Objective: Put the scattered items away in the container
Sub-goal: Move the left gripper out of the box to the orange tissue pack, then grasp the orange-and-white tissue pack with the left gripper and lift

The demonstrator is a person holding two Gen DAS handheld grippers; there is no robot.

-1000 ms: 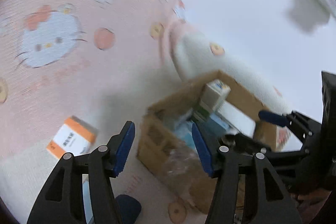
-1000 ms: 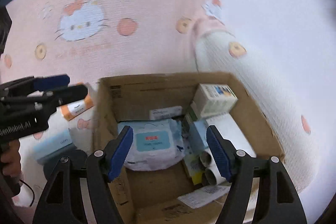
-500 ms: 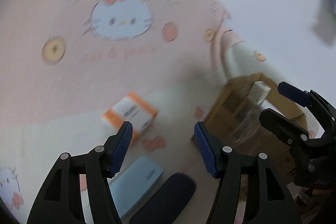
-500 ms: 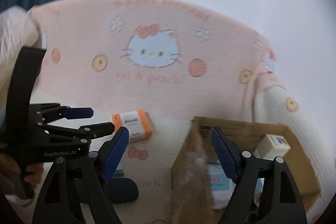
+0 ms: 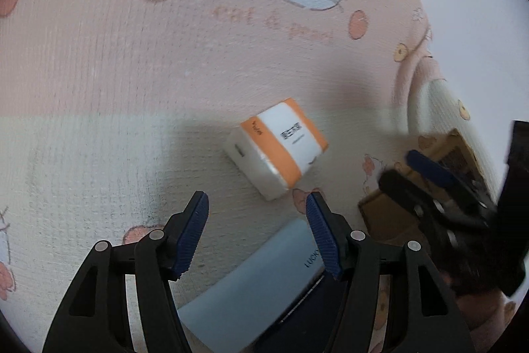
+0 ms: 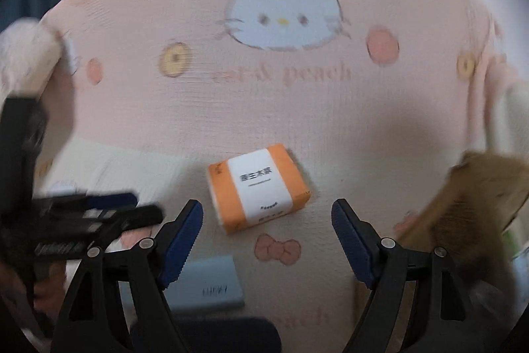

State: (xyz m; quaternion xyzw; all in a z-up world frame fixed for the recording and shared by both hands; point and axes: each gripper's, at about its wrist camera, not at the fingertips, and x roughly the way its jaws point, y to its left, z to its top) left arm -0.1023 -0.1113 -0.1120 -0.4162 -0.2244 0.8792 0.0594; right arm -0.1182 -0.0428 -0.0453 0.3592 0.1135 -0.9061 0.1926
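Note:
An orange-and-white tissue pack [image 5: 277,148] [image 6: 259,187] lies on the blanket just ahead of both grippers. A pale blue pack [image 5: 258,286] [image 6: 208,286] lies nearer, partly under the fingers, beside a dark navy object [image 5: 307,320] [image 6: 205,333]. My left gripper [image 5: 258,220] is open and holds nothing, low over the blue pack. My right gripper [image 6: 267,227] is open too, empty, with the orange pack just beyond its tips. The cardboard box [image 5: 390,214] [image 6: 479,194] stands to the right, blurred. Each gripper shows in the other's view: right [image 5: 396,167], left [image 6: 148,206].
A pink and cream blanket [image 5: 132,55] with a cat print covers the surface. A hand [image 5: 479,313] holds the right gripper. A fluffy white sleeve [image 6: 26,55] shows at the left. A white wall [image 5: 479,5] lies beyond the blanket.
Both grippers have swung left from over the box and come down toward the loose packs. The orange pack now sits centred and larger. The right jaws stand wider than before.

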